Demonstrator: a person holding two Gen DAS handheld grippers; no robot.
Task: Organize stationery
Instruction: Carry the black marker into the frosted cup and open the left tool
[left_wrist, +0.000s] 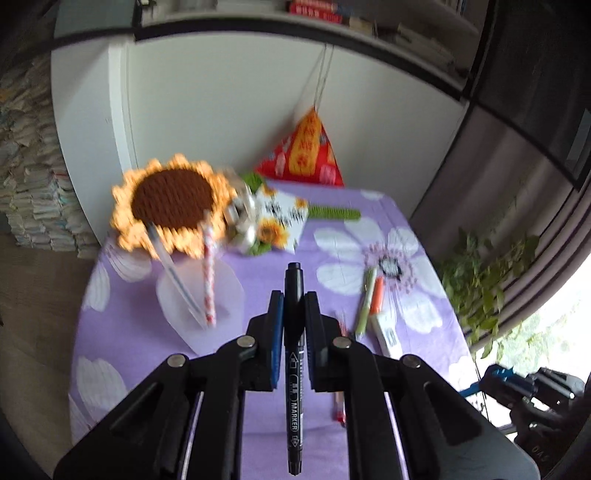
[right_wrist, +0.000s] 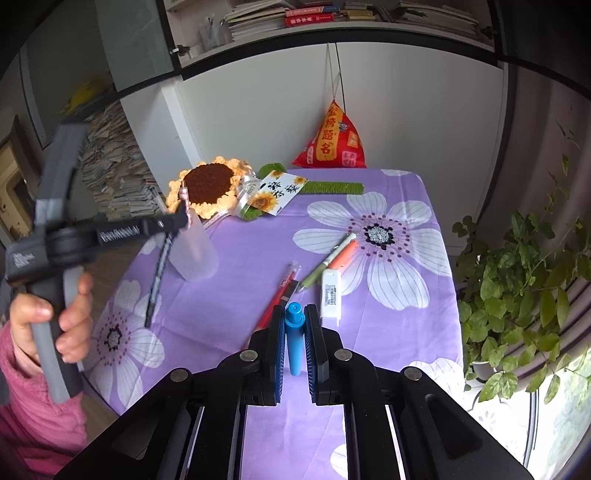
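My left claw (left_wrist: 294, 295) is clamped on a black marker (left_wrist: 293, 354), which runs lengthwise between the pads, cap end forward, raised above the table. My right claw (right_wrist: 294, 310) is closed on a blue pen (right_wrist: 295, 339), also held off the table.

A frosted pen cup (right_wrist: 195, 251) stands near the table's left edge and holds a clear pen (left_wrist: 173, 273) and a red-and-white patterned pen (left_wrist: 209, 280). Right of centre on the purple flowered tablecloth (right_wrist: 229, 295) lie a green pen (right_wrist: 325, 264) and an orange pen (right_wrist: 343, 254), side by side. A white correction tape (right_wrist: 330, 291) lies just beside their near ends, and a red pen (right_wrist: 277, 295) lies to its left.

At the far edge rest a crocheted sunflower (right_wrist: 210, 184) with a card (right_wrist: 277, 192), and a red pouch (right_wrist: 332, 140) against the wall. My left hand (right_wrist: 51, 321), in a pink sleeve (right_wrist: 33, 417), grips the left handle.
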